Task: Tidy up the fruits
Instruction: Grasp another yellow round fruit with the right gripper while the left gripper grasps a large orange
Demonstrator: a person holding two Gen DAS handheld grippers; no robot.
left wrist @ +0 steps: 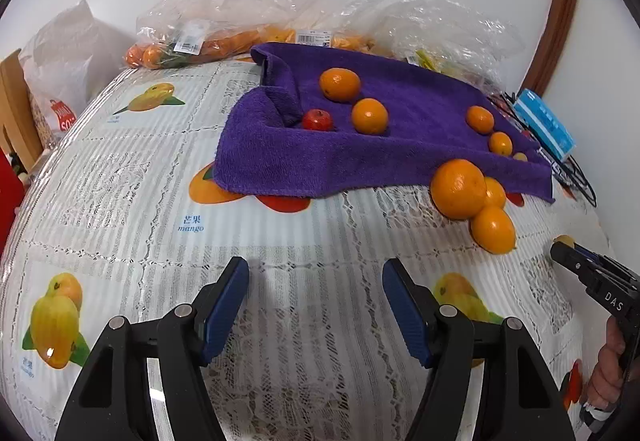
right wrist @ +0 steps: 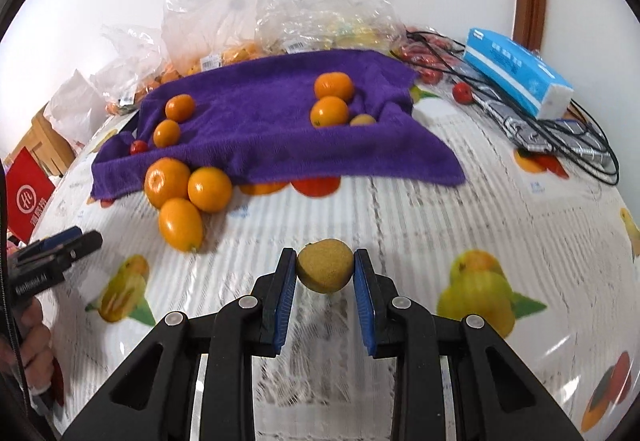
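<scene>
One tool (right wrist: pixel 325 273) pinching kiwi (right wrist: pixel 325 265), level

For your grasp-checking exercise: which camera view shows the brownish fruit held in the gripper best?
The right wrist view: the brownish fruit fills the middle, pinched by the right gripper. The left wrist view shows only a sliver at the frame's edge.
</scene>
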